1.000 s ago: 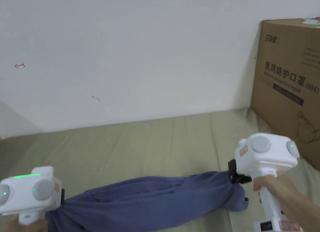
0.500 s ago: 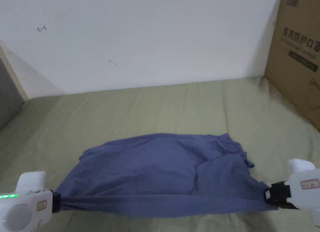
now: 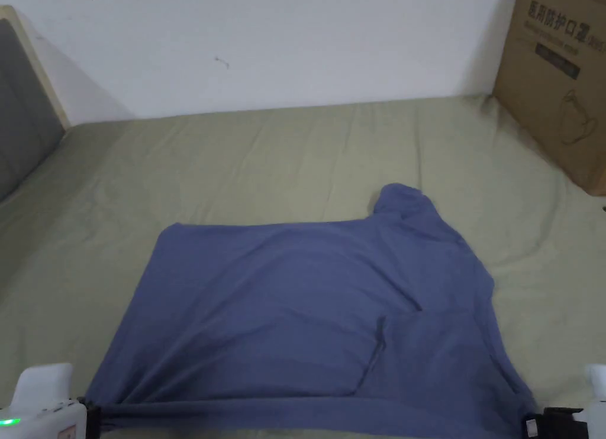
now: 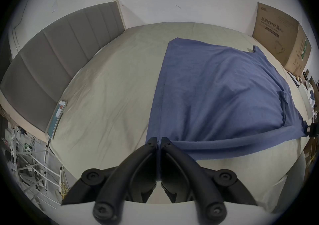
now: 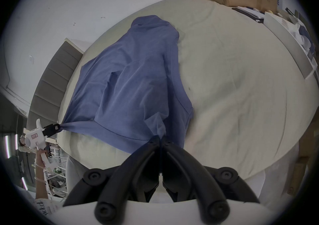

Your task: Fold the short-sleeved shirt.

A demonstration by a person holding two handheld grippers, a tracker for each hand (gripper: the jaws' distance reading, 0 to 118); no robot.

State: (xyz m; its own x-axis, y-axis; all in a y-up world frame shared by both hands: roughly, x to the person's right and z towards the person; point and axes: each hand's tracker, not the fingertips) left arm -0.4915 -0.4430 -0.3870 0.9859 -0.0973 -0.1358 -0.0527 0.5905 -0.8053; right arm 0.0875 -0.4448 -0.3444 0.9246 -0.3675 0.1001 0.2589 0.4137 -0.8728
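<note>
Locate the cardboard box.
In the head view the cardboard box stands at the far right of the bed, against the wall, beyond the shirt.

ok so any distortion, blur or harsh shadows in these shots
Head view: straight lines, soft even light, faint shadow under the blue shirt. Left gripper view: strong fisheye, the bed bulges and the corners go black, the left gripper is sharp. Right gripper view: same fisheye and vignette, tilted, the right gripper slightly soft.

The shirt [image 3: 308, 304] lies spread on the bed [image 3: 266, 156], a cardboard box [image 3: 562, 73] behind it at right.
</note>
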